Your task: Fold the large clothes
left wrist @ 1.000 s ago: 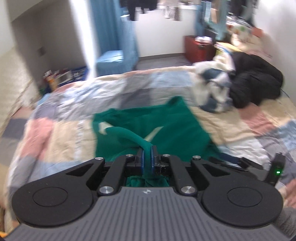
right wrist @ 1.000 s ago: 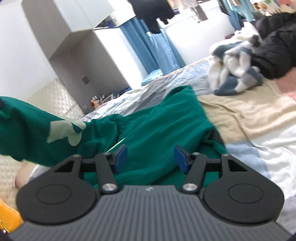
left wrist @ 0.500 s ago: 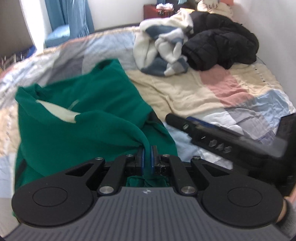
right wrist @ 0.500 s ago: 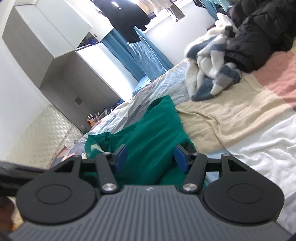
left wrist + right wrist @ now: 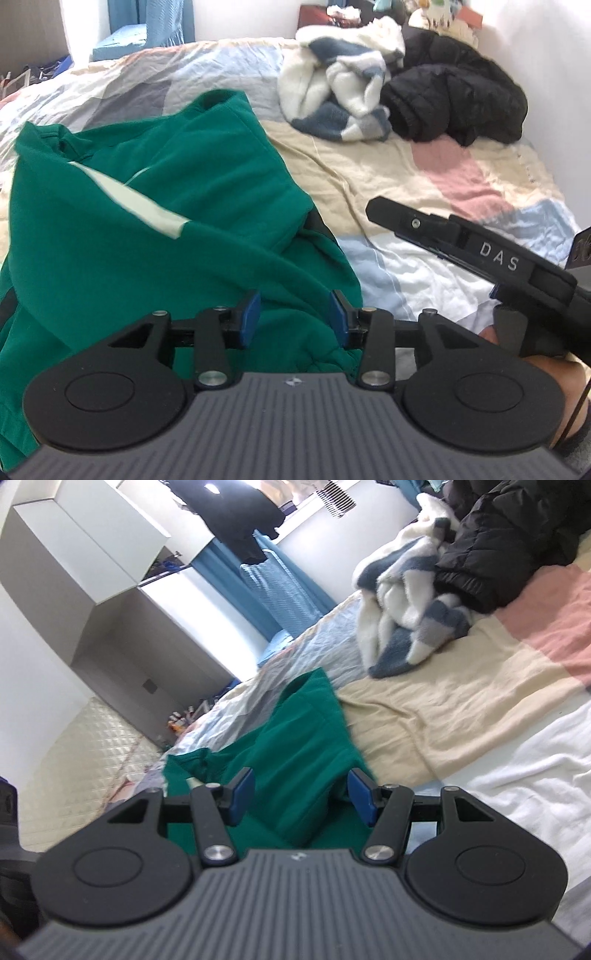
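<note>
A green sweatshirt [image 5: 147, 221] with a pale stripe lies partly folded on the patchwork bed [image 5: 461, 192]. My left gripper [image 5: 293, 317] is open just above its near edge, with green cloth between and below the blue pads but not pinched. My right gripper [image 5: 301, 794] is open and empty over the sweatshirt [image 5: 306, 746]; its body also shows at the right of the left wrist view [image 5: 480, 254], low over the bed beside the garment.
A white and blue fleece [image 5: 343, 92] and a black puffer jacket [image 5: 458, 99] are heaped at the far side of the bed. A wall runs along the right. A white wardrobe [image 5: 122, 602] and blue curtains [image 5: 280, 587] stand beyond the bed.
My left gripper was shut on the green cloth and has opened, letting it drop onto the bed. The sleeve now lies folded over the body. My right gripper stayed open.
</note>
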The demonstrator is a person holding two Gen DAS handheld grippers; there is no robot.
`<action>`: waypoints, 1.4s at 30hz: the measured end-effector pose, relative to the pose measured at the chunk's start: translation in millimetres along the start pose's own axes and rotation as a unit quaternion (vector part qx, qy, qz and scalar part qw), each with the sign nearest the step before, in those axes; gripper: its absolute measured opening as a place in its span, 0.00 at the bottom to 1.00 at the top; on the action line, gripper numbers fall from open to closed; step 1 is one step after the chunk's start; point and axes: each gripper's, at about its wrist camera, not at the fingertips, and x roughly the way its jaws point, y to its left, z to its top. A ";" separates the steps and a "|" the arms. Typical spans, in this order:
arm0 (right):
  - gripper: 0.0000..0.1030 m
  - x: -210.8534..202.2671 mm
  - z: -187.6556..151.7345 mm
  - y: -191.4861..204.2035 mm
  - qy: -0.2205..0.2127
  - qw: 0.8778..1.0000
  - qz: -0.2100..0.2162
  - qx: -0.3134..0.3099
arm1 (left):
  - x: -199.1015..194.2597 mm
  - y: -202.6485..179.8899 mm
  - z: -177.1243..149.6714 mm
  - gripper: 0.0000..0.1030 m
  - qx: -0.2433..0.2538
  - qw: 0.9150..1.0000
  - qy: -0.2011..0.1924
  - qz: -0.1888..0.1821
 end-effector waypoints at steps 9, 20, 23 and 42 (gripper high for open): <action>0.56 5.7 -40.9 60.2 0.081 0.985 0.074 -0.132 | -58.7 100.0 -43.2 0.46 -0.087 0.994 -0.051 0.050; 0.33 77.0 -100.0 65.9 0.203 0.963 -0.040 -0.174 | -119.2 299.7 -151.1 0.46 -0.261 0.960 -0.066 0.077; 0.32 82.2 -103.6 69.8 0.205 0.959 -0.059 -0.185 | -118.9 340.2 -180.8 0.46 -0.279 0.956 -0.062 0.058; 0.35 76.3 -94.1 75.8 0.178 0.973 -0.087 -0.117 | -61.5 412.9 -274.5 0.56 -0.240 0.945 -0.081 -0.206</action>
